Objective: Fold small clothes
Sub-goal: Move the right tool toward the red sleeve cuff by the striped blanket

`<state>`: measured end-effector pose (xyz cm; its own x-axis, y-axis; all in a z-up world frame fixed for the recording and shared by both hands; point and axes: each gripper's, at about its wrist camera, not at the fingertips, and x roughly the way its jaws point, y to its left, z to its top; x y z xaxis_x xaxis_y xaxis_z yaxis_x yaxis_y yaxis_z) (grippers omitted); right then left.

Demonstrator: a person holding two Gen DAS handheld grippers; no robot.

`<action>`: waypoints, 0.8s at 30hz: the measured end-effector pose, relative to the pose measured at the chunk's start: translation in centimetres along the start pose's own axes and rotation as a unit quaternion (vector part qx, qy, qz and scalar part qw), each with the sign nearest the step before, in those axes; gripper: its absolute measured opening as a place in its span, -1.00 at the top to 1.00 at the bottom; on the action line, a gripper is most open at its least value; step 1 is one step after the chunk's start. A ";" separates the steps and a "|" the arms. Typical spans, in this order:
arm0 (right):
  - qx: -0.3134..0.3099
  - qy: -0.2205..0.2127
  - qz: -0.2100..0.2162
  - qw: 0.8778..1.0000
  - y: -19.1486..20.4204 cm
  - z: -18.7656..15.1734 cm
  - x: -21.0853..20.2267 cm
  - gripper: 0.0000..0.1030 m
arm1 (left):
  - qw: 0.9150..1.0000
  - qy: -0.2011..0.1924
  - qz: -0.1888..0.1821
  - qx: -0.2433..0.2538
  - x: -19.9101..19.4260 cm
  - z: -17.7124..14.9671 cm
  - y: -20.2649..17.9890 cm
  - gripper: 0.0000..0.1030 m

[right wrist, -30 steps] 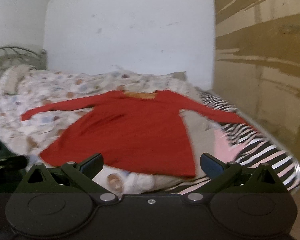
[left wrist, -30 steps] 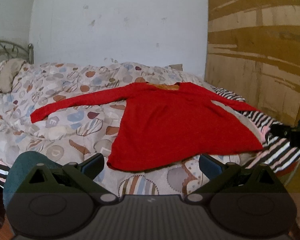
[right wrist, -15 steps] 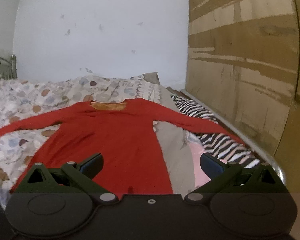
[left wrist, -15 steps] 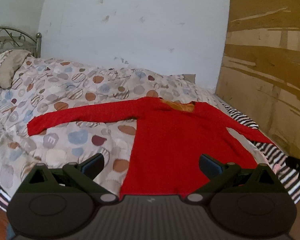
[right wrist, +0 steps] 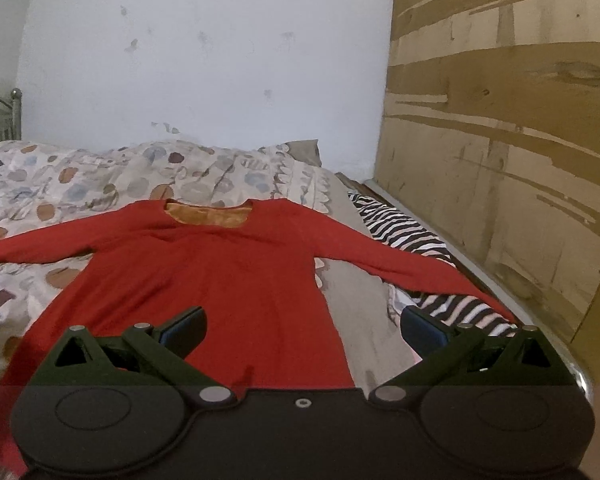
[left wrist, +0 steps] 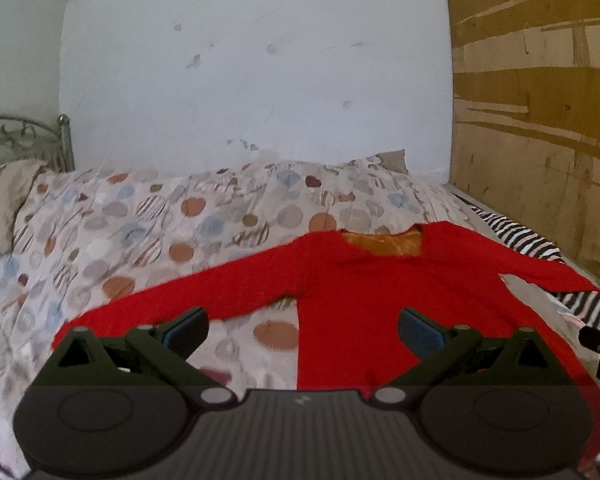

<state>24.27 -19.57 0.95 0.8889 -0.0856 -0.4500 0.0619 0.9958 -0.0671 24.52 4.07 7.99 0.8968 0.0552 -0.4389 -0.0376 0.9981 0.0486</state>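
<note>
Red long-sleeved shirt [right wrist: 228, 280] lies flat, sleeves spread, on the patterned duvet [left wrist: 148, 224] of the bed, with my left gripper [left wrist: 302, 330] and right gripper [right wrist: 302, 330] above its lower half, both jaws wide apart and holding nothing.

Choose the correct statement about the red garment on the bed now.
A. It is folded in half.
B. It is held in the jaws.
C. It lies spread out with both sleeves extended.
C: the red garment lies flat on the bed, sleeves stretched to both sides.
</note>
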 end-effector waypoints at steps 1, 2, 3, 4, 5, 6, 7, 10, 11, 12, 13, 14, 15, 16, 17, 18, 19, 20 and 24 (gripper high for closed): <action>-0.001 0.002 -0.001 1.000 0.1 0.2 0.8 -0.99 | 1.000 0.001 -0.003 0.000 1.0 0.2 -0.2 -0.99; -0.003 0.005 -0.003 1.000 0.3 0.3 1.7 -0.99 | 1.000 0.004 -0.009 -0.002 2.2 0.4 -0.6 -0.99; -0.004 0.009 -0.004 1.000 0.4 0.5 2.6 -0.99 | 1.000 0.009 -0.015 -0.005 3.3 0.5 -0.8 -0.99; -0.005 0.013 -0.005 1.000 0.6 0.6 3.6 -0.99 | 1.000 0.015 -0.021 -0.009 4.6 0.4 -1.1 -0.99; -0.007 0.016 -0.004 1.000 0.8 0.6 4.3 -0.99 | 0.999 0.020 -0.026 -0.012 5.6 0.2 -1.2 -0.99; -0.008 0.022 -0.003 1.000 0.9 0.7 5.2 -0.99 | 0.999 0.025 -0.029 -0.012 6.7 0.0 -1.5 -0.99; -0.009 0.027 -0.002 1.000 1.0 0.7 5.9 -0.99 | 0.999 0.029 -0.032 -0.012 7.6 -0.4 -1.7 -0.99; -0.016 0.041 -0.004 0.999 1.5 0.5 8.2 -0.99 | 0.998 0.046 -0.036 -0.008 10.4 -1.7 -2.1 -0.99; -0.021 0.046 -0.006 0.999 1.8 0.3 9.0 -0.99 | 0.998 0.052 -0.035 -0.008 11.2 -2.2 -2.3 -0.99; -0.025 0.050 -0.009 0.998 1.9 0.2 9.8 -0.99 | 0.998 0.057 -0.036 -0.009 11.8 -2.6 -2.3 -0.99; -0.029 0.054 -0.010 0.998 2.1 0.1 10.4 -0.99 | 0.997 0.063 -0.038 -0.011 12.4 -3.0 -2.3 -0.99; -0.032 0.058 -0.011 0.998 2.2 0.0 11.3 -0.99 | 0.997 0.068 -0.040 -0.011 12.9 -3.4 -2.3 -0.99; -0.034 0.062 -0.013 0.997 2.2 -0.2 11.8 -0.99 | 0.997 0.072 -0.040 -0.010 13.3 -3.7 -2.3 -0.99; -0.035 0.068 -0.016 0.997 2.3 -0.3 12.6 -0.99 | 0.996 0.076 -0.039 -0.007 13.5 -3.9 -2.3 -0.99; -0.035 0.074 -0.018 0.996 2.3 -0.5 13.2 -0.99 | 0.996 0.079 -0.039 -0.003 13.7 -4.2 -2.3 -0.99; -0.035 0.080 -0.018 0.996 2.3 -0.6 13.8 -0.99 | 0.996 0.081 -0.040 0.000 13.8 -4.4 -2.4 -0.99; -0.035 0.084 -0.017 0.996 2.3 -0.7 14.3 -0.99 | 0.996 0.083 -0.040 0.001 14.0 -4.5 -2.4 -0.99; -0.035 0.085 -0.018 0.996 2.2 -0.9 14.6 -0.99 | 0.995 0.086 -0.041 0.000 14.1 -4.7 -2.3 -0.99; -0.016 0.074 -0.010 0.997 1.0 -1.4 15.4 -0.99 | 0.993 0.110 -0.049 -0.006 14.6 -5.7 -2.1 -0.99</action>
<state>37.41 -19.94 -7.25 0.8105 -0.1123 -0.5749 0.0630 0.9925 -0.1051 35.17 2.90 -3.62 0.7782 -0.0382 -0.6268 0.0380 0.9992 -0.0137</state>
